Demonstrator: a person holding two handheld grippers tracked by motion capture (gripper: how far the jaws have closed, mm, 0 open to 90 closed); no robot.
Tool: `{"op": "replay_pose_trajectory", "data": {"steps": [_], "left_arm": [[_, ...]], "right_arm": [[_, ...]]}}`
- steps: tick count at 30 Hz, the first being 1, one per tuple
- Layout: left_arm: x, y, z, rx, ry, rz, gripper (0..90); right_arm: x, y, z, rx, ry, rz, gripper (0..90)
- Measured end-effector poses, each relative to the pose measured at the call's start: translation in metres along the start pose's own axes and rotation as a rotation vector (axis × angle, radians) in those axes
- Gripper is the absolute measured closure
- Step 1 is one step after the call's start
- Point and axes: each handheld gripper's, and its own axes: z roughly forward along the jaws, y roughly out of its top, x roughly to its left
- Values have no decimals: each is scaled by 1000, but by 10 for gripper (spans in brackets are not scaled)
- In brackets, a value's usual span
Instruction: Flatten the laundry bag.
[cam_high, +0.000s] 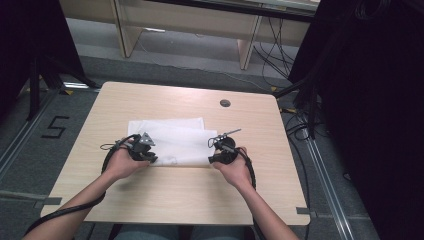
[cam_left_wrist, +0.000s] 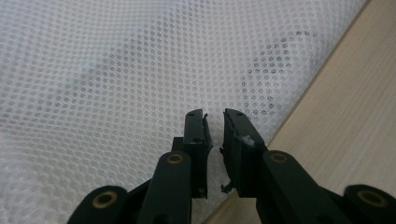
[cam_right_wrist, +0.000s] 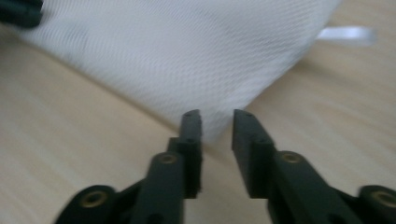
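Mesh cloth (cam_high: 172, 137) lies folded flat near the middle of the desk (cam_high: 180, 195), white and see-through, its near edge running between the two hands. That spot suits the work in hand — it looks like folding or smoothing, with each hand set at one near corner so the edge can be taken from both ends at once.

The left tongs (cam_left_wrist: 214, 116) hover over the cloth just inside its near edge, the jaws parted by a narrow gap; some white fuzz clings to one jaw, but no fold of the mesh is pinched between them as far as I can tell. The right tongs (cam_right_wrist: 217, 116) stand a little wider, aimed at the near right corner of the cloth, which sits just ahead of the tips — nothing is gripped there either. A thin white loop or tag (cam_right_wrist: 348, 33) pokes out from the cloth's far side in the right gripper view.

The cloth may be a mesh bag, though whether it has an opening or anything inside I cannot tell; it lies flat and shows no bulge. A small round cable port (cam_high: 225, 103) sits in the desk beyond it.
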Motion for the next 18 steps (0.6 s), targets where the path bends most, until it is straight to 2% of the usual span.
{"op": "replay_pose_trajectory", "data": {"steps": [1,2,3,4,5,6,8,9,10,11,12,13,14,15,16,17,18], "left_arm": [[-1,-1,0,-2,-5,0,789],[-1,-1,0,-1,-9,8,791],[-1,-1,-1,8,-16,13,793],[-1,-1,-2,21,-23,15,797],[-2,-2,-1,17,-32,4,801],[-2,-2,-2,20,-33,18,807],[-5,-3,-2,12,-38,15,810],[-6,-3,-2,17,-42,18,811],[-6,-3,-2,18,-41,24,811],[-7,-3,-2,16,-38,32,812],[-7,-3,-3,28,-47,27,812],[-7,-3,-3,32,-47,34,813],[-8,-3,-3,33,-47,35,815],[-7,-3,-4,37,-46,45,818],[-9,-4,-2,21,-44,29,821],[-10,-3,-4,36,-55,37,822],[-11,-4,-3,23,-51,35,822]], "right_arm": [[-4,2,0,-16,-5,-8,617],[-7,5,-1,-27,-34,6,573],[-12,6,0,-34,-52,-7,539],[-13,8,0,-32,-56,14,516],[-15,9,0,-23,-56,24,489],[-19,10,3,-35,-53,9,461],[-21,13,4,-19,-37,43,423],[-23,14,7,-27,-29,33,409],[-24,15,9,-21,-16,52,397],[-25,16,13,-18,-15,51,388],[-26,18,16,-3,-3,75,387],[-24,19,19,0,8,98,395],[-24,19,24,12,6,84,424],[-22,20,27,31,18,93,475],[-20,20,29,29,30,92,534],[-18,19,30,47,31,92,596],[-17,18,32,49,38,71,672]]}}
